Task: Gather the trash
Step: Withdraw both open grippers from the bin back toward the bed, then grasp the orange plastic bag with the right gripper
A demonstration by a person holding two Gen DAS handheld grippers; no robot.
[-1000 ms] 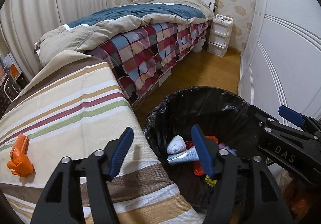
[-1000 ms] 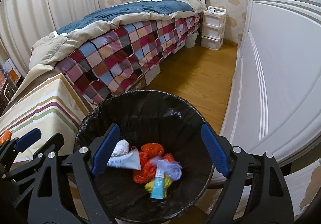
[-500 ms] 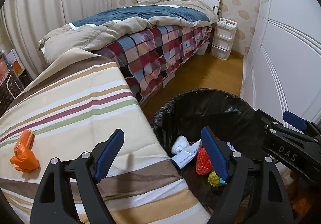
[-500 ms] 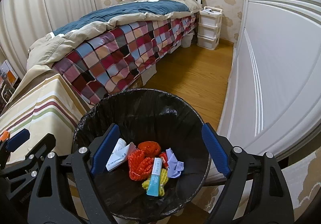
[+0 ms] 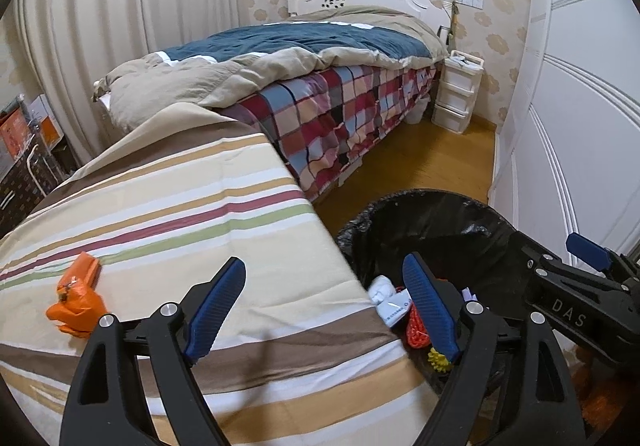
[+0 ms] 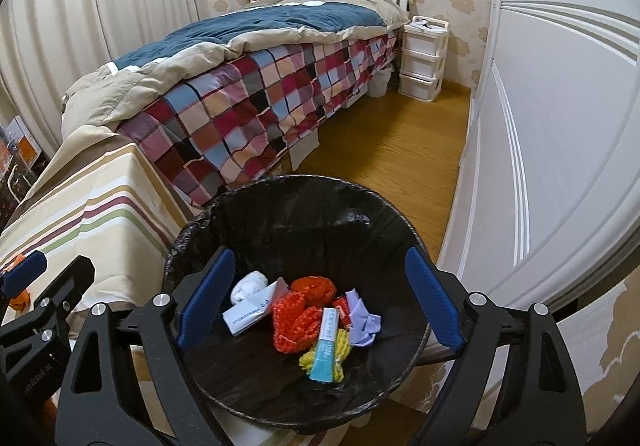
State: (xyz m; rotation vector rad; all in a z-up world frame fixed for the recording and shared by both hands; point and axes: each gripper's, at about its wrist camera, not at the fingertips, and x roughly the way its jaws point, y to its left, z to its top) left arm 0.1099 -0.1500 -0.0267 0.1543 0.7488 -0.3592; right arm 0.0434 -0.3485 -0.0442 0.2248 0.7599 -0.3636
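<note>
Now your left gripper [image 5: 324, 310] has just spread its fingers apart, nothing between them, low in the frame over the striped surface [image 5: 168, 206] edge. An orange wrapper [image 5: 76, 300] lies at lower left. Your right gripper [image 6: 320, 298] has also been opening, empty, above the bin [image 6: 304, 206] holding trash at centre bottom.

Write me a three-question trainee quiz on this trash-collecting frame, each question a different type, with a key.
1. True or false: the left claw holds trash.
2. Which piece still lies on the striped cloth? A) blue tube B) orange wrapper C) yellow mesh ball
3. Fill in: the bin is lined with a ____ bag.

Key:
1. False; both it and the right claw are open and empty.
2. B, the orange wrapper.
3. Black.
</note>
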